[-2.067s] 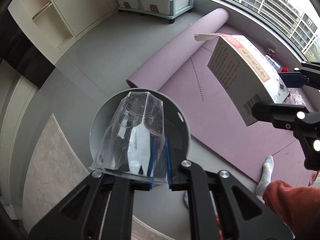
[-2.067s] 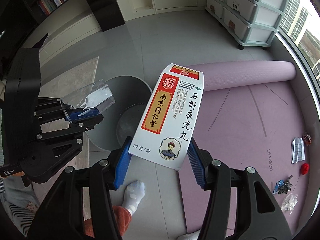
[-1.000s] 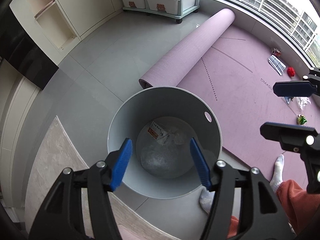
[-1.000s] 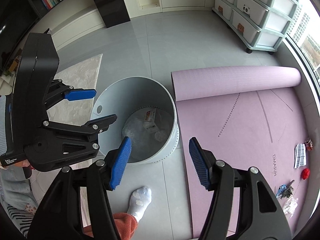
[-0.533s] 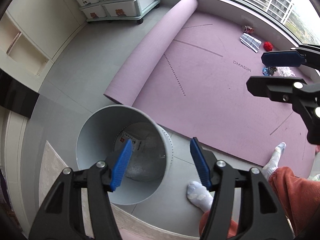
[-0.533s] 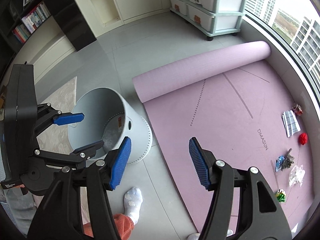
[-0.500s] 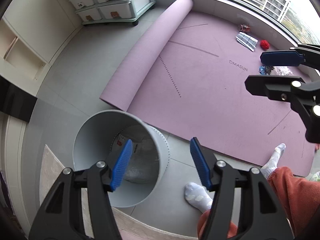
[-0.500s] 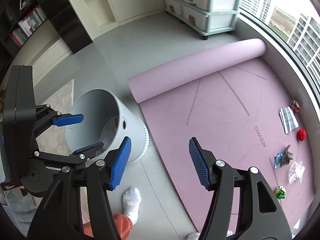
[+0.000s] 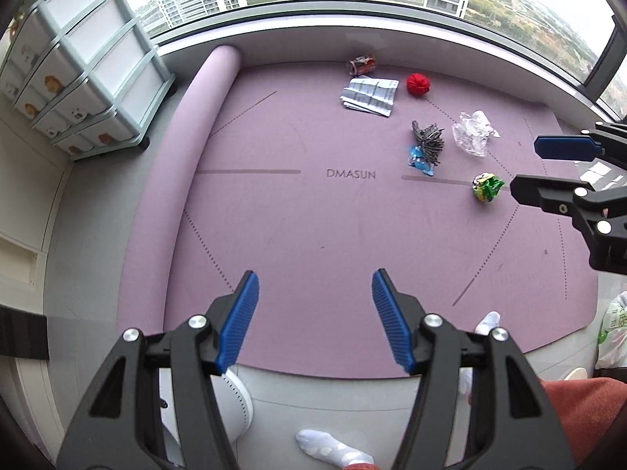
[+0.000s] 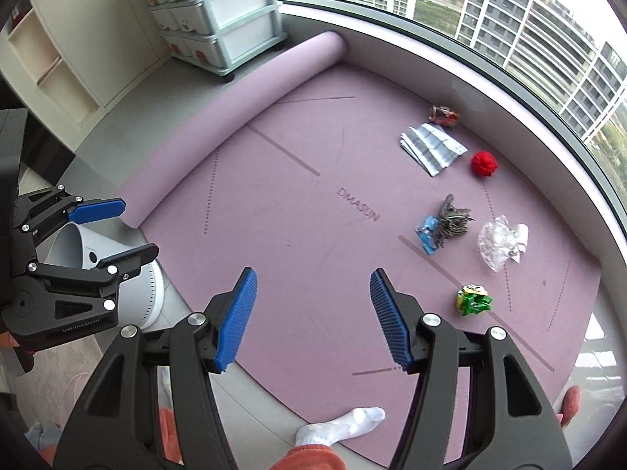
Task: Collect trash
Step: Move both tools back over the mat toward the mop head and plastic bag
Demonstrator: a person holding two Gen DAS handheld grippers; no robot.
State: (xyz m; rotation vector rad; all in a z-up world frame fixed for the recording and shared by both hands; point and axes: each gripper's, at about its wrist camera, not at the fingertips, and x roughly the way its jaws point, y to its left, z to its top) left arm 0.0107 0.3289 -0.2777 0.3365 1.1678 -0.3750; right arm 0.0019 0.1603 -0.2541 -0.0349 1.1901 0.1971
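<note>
You hold both grippers empty above a purple mat point(image 9: 313, 235), each pointing steeply down with its blue pads standing apart and nothing between them: the left gripper point(image 9: 313, 317) over the mat's near edge, the right gripper point(image 10: 313, 313) beside it. The trash lies ahead of you and off to your right, scattered along the mat's far right part beneath the window, well apart from both grippers. Nearest is a crumpled green wrapper point(image 10: 472, 299), just ahead and to the right of the right gripper, so your right hand looks the better placed for it. Beyond it lie a clear plastic wrapper point(image 10: 499, 243), a grey bundle with a blue scrap point(image 10: 446, 223), a red ball point(image 10: 484, 163), a folded striped paper point(image 10: 431, 147) with its long side running across the mat, and a crushed can point(image 10: 443, 114) at the far edge. The white bin point(image 10: 113, 270) stands on the grey floor off the mat's near left corner, under the left gripper. The mat's left end is rolled up; white drawers point(image 9: 74, 86) stand past it, and tall buildings show through the curved window.
</note>
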